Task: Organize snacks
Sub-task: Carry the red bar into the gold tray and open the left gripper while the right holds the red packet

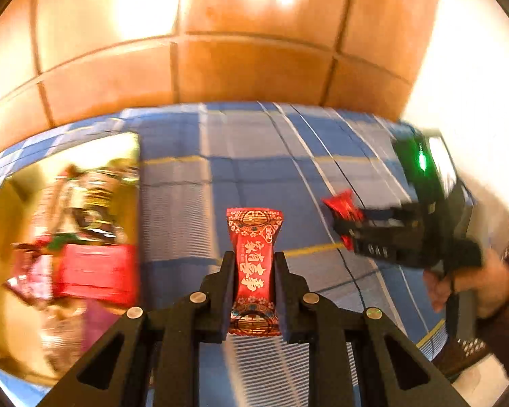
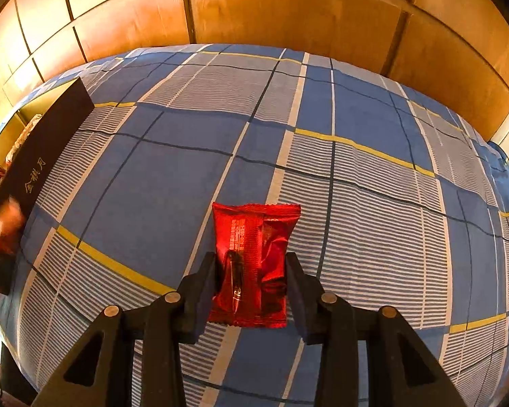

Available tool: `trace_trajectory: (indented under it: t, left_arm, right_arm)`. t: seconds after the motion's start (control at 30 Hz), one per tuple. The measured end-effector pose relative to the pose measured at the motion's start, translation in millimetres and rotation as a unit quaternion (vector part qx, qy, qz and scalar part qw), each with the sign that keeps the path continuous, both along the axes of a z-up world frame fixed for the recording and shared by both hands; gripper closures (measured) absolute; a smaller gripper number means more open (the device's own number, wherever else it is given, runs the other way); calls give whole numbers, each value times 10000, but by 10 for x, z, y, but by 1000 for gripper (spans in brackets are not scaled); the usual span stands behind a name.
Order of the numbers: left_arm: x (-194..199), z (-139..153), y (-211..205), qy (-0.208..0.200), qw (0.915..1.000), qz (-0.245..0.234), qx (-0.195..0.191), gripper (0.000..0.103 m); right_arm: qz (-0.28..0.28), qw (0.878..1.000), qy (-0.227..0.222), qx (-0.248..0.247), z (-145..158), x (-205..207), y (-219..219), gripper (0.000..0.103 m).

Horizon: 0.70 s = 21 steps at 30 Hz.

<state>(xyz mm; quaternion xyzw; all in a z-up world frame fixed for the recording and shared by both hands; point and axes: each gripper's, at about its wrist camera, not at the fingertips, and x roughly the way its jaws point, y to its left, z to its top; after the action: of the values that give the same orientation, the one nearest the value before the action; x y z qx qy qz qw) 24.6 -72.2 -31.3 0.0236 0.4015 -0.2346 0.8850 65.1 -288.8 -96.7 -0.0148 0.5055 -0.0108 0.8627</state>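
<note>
Two grippers were in use, one per hand: the left gripper [image 1: 254, 261] and the right gripper [image 2: 251, 264], each with two black fingers. Each held one red snack packet, so two packets were clear of the box: a narrow patterned candy packet [image 1: 254, 264] with gold characters, and a wider plain red foil packet [image 2: 254, 264]. One gold-lined box [image 1: 132, 169] stood on the bed, its single dark lid [image 2: 40, 159] bearing gold characters. Several more wrapped snacks lay inside the box, too blurred to count. One plaid bedsheet [image 2: 356, 118] covered the bed. One hand [image 1: 471, 285] of the person showed in the left view.
</note>
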Motion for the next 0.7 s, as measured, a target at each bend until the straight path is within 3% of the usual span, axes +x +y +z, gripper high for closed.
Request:
trace_trajectory:
  t: [0.2, 0.47, 0.57, 0.7]
  left_arm:
    - [126, 276, 874, -82, 9925, 1132, -462, 82]
    - [82, 226, 2161, 114, 9602, 2706, -688, 82]
    - [42, 86, 2426, 357, 9488, 3015, -868, 82]
    - [60, -18, 2422, 493, 9479, 2994, -973, 82]
  right_arm:
    - [-5, 9997, -186, -178, -24, -46, 82, 63]
    - [-54, 9993, -356, -54, -28, -77, 52, 63]
    - [-71, 9992, -392, -30, -30, -86, 47, 63]
    - [-103, 9991, -407, -8, -24, -105, 47, 63]
